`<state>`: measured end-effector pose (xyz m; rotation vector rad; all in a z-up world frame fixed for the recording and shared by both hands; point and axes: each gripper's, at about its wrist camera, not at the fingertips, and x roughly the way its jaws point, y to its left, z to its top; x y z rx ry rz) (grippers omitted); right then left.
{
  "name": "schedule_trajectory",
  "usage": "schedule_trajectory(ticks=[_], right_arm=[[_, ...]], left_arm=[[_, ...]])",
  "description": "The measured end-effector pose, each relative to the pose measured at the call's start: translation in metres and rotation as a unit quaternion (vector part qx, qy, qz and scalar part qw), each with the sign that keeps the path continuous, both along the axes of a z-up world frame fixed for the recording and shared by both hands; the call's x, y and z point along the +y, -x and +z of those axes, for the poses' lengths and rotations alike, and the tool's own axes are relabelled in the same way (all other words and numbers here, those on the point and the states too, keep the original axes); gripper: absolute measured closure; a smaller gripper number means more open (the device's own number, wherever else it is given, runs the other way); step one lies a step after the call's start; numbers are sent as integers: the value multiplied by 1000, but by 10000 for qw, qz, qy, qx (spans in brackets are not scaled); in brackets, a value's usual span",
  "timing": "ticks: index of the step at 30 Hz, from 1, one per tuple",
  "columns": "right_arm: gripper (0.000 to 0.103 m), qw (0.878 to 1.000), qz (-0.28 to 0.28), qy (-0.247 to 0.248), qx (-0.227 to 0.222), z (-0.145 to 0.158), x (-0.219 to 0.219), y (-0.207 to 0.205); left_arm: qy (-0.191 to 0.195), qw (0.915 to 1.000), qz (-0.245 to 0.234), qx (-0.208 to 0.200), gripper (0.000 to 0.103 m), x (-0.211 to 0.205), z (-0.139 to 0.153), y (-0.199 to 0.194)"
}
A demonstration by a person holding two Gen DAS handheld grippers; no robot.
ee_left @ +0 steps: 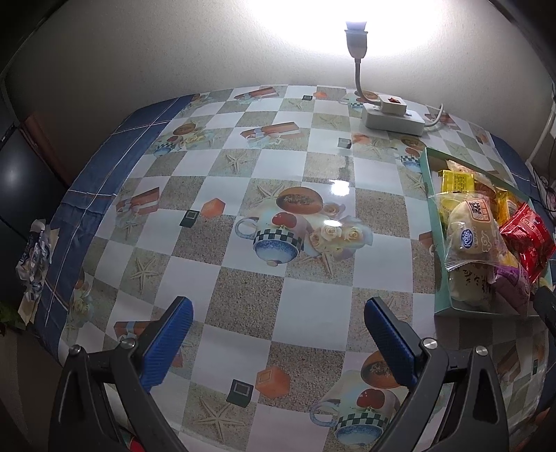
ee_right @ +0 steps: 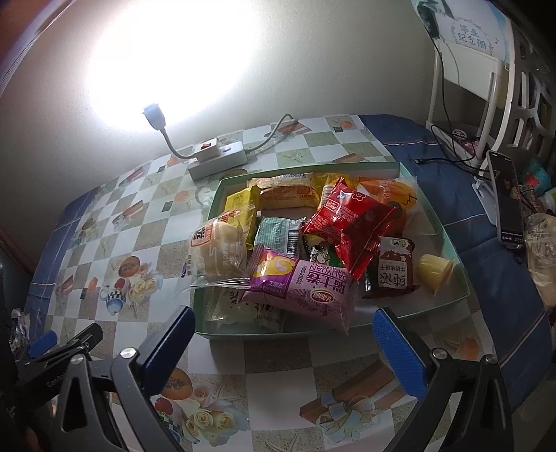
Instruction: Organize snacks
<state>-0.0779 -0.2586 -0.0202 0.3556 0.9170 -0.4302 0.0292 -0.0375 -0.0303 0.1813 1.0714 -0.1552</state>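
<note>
We see a table (ee_left: 312, 295) covered with a glossy checkered cloth printed with teapots, starfish, roses and gift boxes, edged in blue. It stands against a pale textured wall, where a gooseneck lamp (ee_left: 356, 31) at 12 o'clock throws a hard white glare. The lamp plugs into a white power strip (ee_left: 392, 120) lying on the table near the wall.

In the left wrist view, our left gripper (ee_left: 278, 342) hangs over bare cloth, its blue-padded fingers spread wide and holding nothing. The shallow green tray (ee_left: 429, 194) of snacks sits at 3 o'clock.

In the right wrist view, our right gripper (ee_right: 283, 344) is likewise wide open and empty, just in front of the tray (ee_right: 448, 236), which lies at 12 o'clock. Inside it are piled a red packet (ee_right: 351, 222), a pink packet (ee_right: 305, 288), a wrapped bun (ee_right: 219, 250) and a yellow jelly cup (ee_right: 434, 271). At 2 o'clock a phone (ee_right: 505, 201) stands propped, with a white chair (ee_right: 462, 80) behind.
</note>
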Motion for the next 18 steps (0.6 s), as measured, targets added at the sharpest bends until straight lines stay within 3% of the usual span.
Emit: schedule_trajectory(ticks=[14,18], right_arm=[[0,9999,22,-23,119,-6,0,-3],[0,9999,40,-35,142,-7,1,-3]], left_arm=[[84,10000,42,21,4,6,0,-3],[141,9997,102,-155,4,7,7,0]])
